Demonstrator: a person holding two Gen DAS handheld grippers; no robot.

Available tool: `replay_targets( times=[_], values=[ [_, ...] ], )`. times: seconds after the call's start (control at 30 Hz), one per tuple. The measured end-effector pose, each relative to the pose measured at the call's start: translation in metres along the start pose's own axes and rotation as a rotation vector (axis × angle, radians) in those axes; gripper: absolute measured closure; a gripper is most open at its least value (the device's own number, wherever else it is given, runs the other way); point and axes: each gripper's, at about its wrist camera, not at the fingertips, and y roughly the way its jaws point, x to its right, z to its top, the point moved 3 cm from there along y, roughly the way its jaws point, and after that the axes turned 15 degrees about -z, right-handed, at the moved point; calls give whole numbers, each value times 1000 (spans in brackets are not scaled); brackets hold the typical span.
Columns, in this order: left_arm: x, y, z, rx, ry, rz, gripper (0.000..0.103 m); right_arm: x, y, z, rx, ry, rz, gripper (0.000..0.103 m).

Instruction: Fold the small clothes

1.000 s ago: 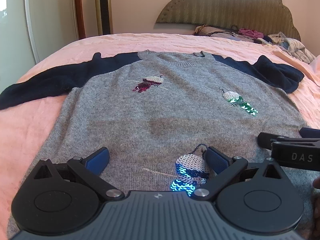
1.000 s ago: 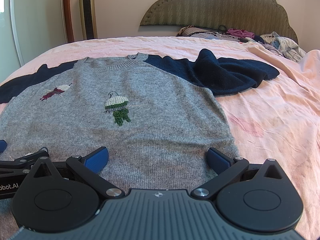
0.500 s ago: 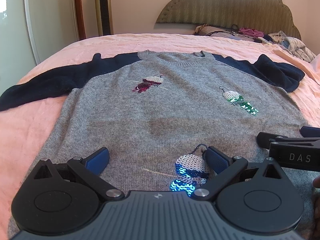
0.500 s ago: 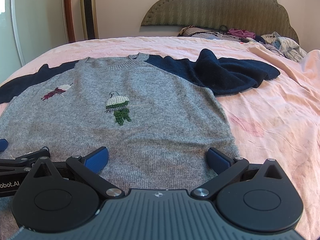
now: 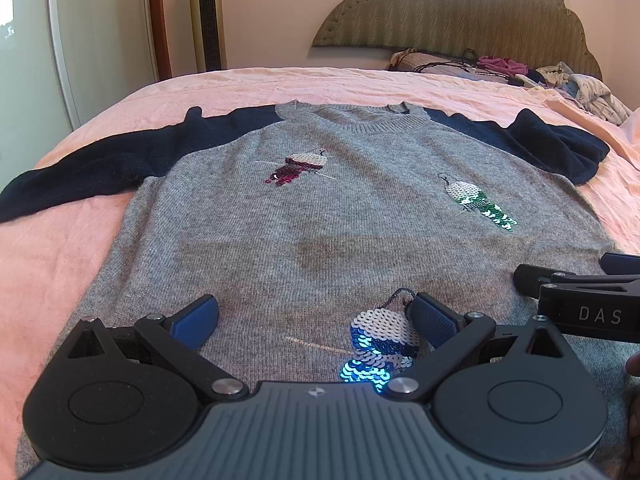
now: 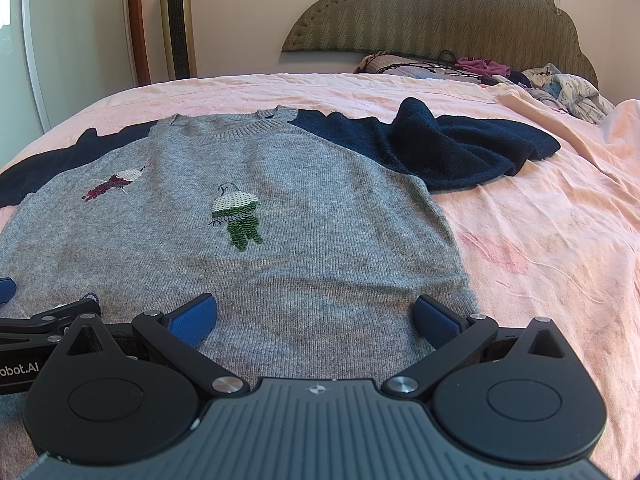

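Two grippers: left gripper (image 5: 314, 314) and right gripper (image 6: 314, 314), side by side above the hem at the near edge of the bed; jaws of each spread wide, pinching nothing.
Sweater: grey sweater (image 5: 320, 232) spread flat, face up, across the pink bedsheet (image 6: 540, 248); collar toward the headboard (image 6: 440, 12), hem toward the near edge.
Sleeves: left navy sleeve (image 5: 92, 172) stretched straight toward the left edge; right navy sleeve (image 6: 452, 152) bunched into a raised mound beside the shoulder.
Risk, sequins: blue sequin patch (image 5: 380, 344) just beside the left gripper's right pad (image 5: 432, 318); likely snagged or gripped badly if closed on there.
Risk, layers: thick knit; one layer alone possibly pinched at the hem, with the back layer left behind.
Risk, symmetry: uneven lift by either side judged likely to skew the fold.
Risk, sleeve: bunched right sleeve likely folded into a lump unless flattened first.
Surroundings: loose clothes pile (image 6: 560, 88) at the far right corner, well apart; tower fan (image 6: 176, 20) beyond the far edge.
Obstructions: none seen on the sweater body; red sequin patch (image 5: 298, 168) and green sequin patch (image 6: 238, 216) lying across the likely fold path.
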Motion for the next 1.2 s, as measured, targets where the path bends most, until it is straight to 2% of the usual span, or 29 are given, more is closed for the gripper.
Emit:
replay_targets(
  times=[0.3,0.4,0.5,0.6,0.67,0.73,0.8,0.87,0.93,1.03,1.13,1.17,1.2],
  values=[
    [0,0,0,0,0,0,0,1,0,1,-3,-2,6,0],
    [2,0,0,0,1,0,0,14,-1,17,-9,9,123,0],
    [2,0,0,0,1,0,0,62,-4,59,100,160,245,0],
    [2,0,0,0,1,0,0,128,20,103,150,324,258,0],
    [3,0,0,0,2,0,0,177,55,125,108,470,271,0],
    [4,0,0,0,1,-1,0,224,98,136,23,661,261,1],
    [4,0,0,0,2,-1,0,265,146,137,-78,832,257,12],
    [5,0,0,1,1,-2,0,284,178,134,-124,896,216,21],
    [5,0,0,1,1,-2,0,289,208,130,-155,884,130,28],
    [5,0,0,1,1,-3,0,283,237,127,-197,832,99,33],
    [5,1,0,2,0,-6,0,276,249,131,-147,812,92,38],
    [5,1,0,2,-1,-7,0,273,253,131,-151,807,103,61],
    [5,1,0,2,-1,-7,0,272,260,132,-177,802,119,89]
  ],
)
